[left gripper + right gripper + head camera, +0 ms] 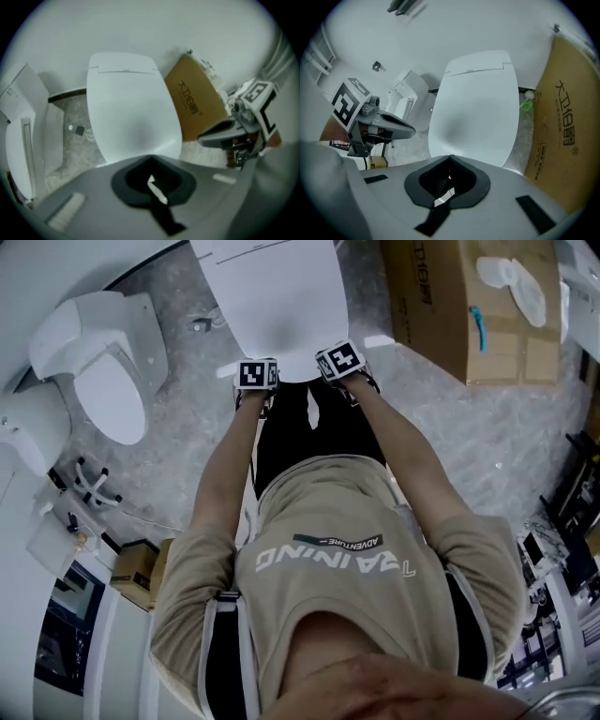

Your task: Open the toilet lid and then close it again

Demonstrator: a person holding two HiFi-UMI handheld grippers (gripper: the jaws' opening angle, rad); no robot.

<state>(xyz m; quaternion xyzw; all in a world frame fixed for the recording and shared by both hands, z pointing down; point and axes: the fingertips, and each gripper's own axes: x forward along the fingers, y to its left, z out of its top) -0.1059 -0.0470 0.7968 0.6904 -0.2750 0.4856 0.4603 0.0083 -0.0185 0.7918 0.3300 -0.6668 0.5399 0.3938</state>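
The white toilet lid (pixel 272 306) lies flat and closed at the top middle of the head view. Both grippers hover side by side at its front edge, the left gripper (pixel 255 379) by the front left and the right gripper (pixel 339 364) by the front right. In the left gripper view the lid (pixel 131 108) fills the middle, just beyond my left gripper (pixel 150 158), whose jaws meet at a point with nothing between them. The right gripper (pixel 451 157) is likewise shut and empty before the lid (pixel 478 108). I cannot tell whether either touches the lid.
A second white toilet (pixel 103 371) with its lid raised stands to the left. A tall cardboard box (pixel 469 306) leans against the wall on the right. Small boxes (pixel 141 568) and cables lie on the speckled floor at the lower left.
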